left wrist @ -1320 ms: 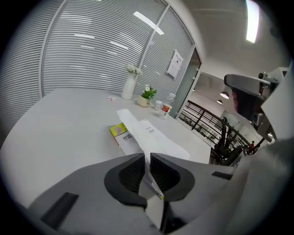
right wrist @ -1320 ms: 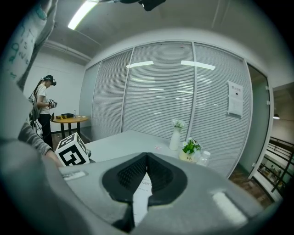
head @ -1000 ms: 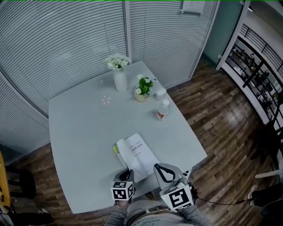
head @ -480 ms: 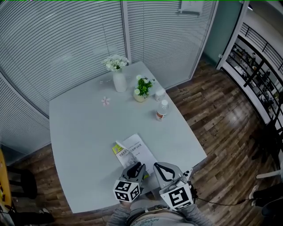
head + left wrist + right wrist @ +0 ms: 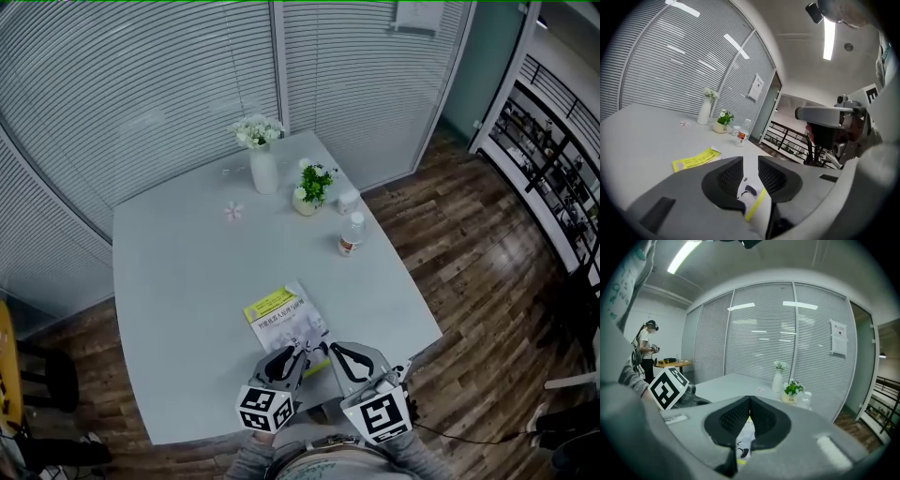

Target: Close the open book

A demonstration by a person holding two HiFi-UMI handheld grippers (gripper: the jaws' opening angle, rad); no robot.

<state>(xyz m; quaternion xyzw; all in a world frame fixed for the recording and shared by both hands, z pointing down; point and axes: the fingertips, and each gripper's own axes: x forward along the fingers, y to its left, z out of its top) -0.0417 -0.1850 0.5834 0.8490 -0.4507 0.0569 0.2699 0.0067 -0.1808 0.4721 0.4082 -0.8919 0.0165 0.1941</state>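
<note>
Item: book (image 5: pixel 284 319), lying flat and shut on the near part of the grey table (image 5: pixel 178 281), with its yellow-banded cover facing up and its near edge running in under the two grippers. By the look of it the closing is already done, and only the letting-go is remaining. Left gripper (image 5: pixel 292 356): hovering low over the book's near left corner, its jaws standing a narrow gap apart and gripping nothing. In the left gripper view a strip of white-and-yellow cover is showing through that gap; whether the tips are touching it I cannot tell. Right gripper (image 5: pixel 335 353): sitting just beside the left one at the near right corner, its jaws meeting at the tips with nothing between them, and the cover is showing only through the hollow behind the tips. Both are probably being held low and side by side here because the near edge is where a cover is pressed flat, with closed or nearly closed jaws serving as pushers, not clamps. Far side of the table: a white vase (image 5: pixel 263 171) of flowers, a small potted plant (image 5: pixel 308 191), a jar (image 5: pixel 348 200) and a bottle (image 5: pixel 351 234), all standing well apart from the book and not getting in the way.
</note>
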